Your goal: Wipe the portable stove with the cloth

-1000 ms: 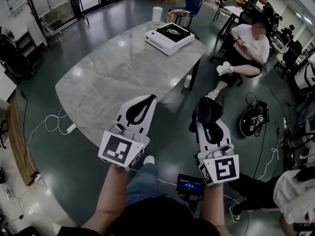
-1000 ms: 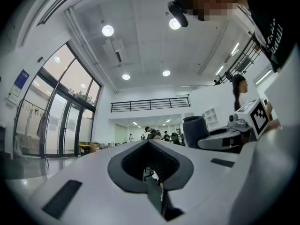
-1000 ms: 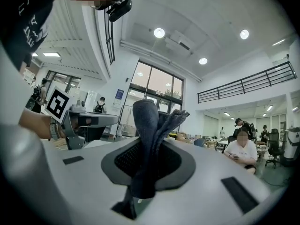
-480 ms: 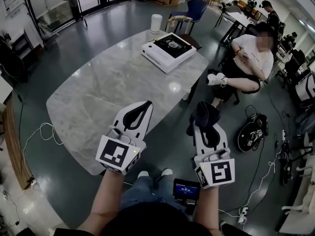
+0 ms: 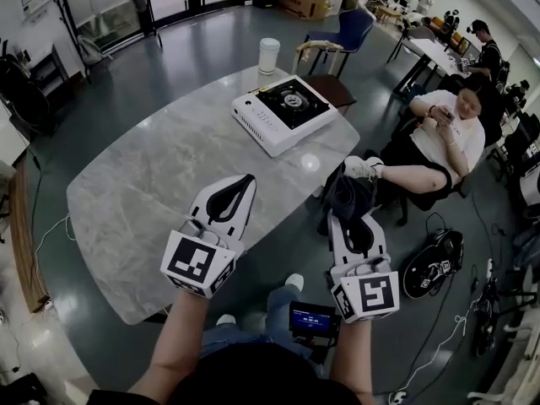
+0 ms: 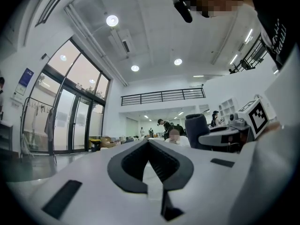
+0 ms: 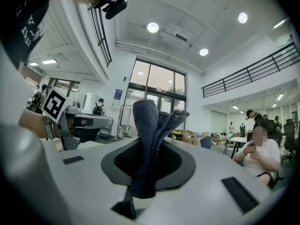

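Note:
The white portable stove (image 5: 284,113) with a black top stands at the far end of the grey marble table (image 5: 152,201). My right gripper (image 5: 348,211) is shut on a dark grey cloth (image 5: 348,196), which sticks up between its jaws (image 7: 152,135) off the table's right edge. My left gripper (image 5: 242,181) hovers over the table's near part, shut with nothing in it (image 6: 149,146). Both grippers are well short of the stove.
A white cup (image 5: 268,56) stands behind the stove. A blue chair (image 5: 342,34) is beyond the table. A seated person (image 5: 434,146) stretches legs toward the table's right end. A black round device (image 5: 432,262) and cables lie on the floor at right.
The view has shifted forward: table and stove now sit lower and nearer in the head view. Both grippers keep their pose, the cloth still in the right one.

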Available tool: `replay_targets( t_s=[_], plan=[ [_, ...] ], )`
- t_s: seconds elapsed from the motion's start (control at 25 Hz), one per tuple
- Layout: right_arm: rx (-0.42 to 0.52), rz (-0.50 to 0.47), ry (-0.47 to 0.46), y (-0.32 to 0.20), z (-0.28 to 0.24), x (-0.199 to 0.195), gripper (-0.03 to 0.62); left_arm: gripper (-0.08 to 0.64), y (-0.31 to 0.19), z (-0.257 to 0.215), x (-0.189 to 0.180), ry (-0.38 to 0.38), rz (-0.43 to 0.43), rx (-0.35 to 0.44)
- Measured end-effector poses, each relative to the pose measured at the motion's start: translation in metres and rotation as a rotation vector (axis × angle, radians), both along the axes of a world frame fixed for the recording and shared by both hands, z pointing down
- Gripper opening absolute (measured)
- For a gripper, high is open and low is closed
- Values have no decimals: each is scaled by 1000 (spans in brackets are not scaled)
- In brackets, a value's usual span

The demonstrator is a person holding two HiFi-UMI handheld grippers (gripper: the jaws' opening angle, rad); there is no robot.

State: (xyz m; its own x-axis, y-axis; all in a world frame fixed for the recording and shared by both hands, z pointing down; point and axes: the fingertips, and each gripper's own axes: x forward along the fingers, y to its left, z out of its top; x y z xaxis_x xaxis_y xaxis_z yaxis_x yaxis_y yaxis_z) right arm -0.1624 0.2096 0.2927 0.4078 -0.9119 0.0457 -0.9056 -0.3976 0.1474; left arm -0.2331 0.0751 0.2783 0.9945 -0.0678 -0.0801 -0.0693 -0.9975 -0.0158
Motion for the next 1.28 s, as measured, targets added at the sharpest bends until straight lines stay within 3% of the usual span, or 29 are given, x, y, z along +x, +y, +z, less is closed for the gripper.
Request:
replay_targets(
  t_s=[0.24,0.44,0.64,0.84,1.08,1.28],
  plan=[
    [-20,-105,9,-17,-6,94,78,-3,-10,-5,87,10,-93,-12],
    [-37,-197,14,-31,-9,149,78,-3,-23,-4,126,21,-197,-34],
    [-27,-269,-5,-54,1,184,78,-3,-35,9,142,-7,-274,-39],
    [-38,-362,-36,-89,15,191,78,-3,-63,20,138,-26,-380,-61],
    [-85,-453,-8,-145,24,209,78,-3,-118,32,144,4,-489,-104],
    [-128,-552,16,-205,28,229,78,-3,-157,37,164,5,-503,-80]
  ],
)
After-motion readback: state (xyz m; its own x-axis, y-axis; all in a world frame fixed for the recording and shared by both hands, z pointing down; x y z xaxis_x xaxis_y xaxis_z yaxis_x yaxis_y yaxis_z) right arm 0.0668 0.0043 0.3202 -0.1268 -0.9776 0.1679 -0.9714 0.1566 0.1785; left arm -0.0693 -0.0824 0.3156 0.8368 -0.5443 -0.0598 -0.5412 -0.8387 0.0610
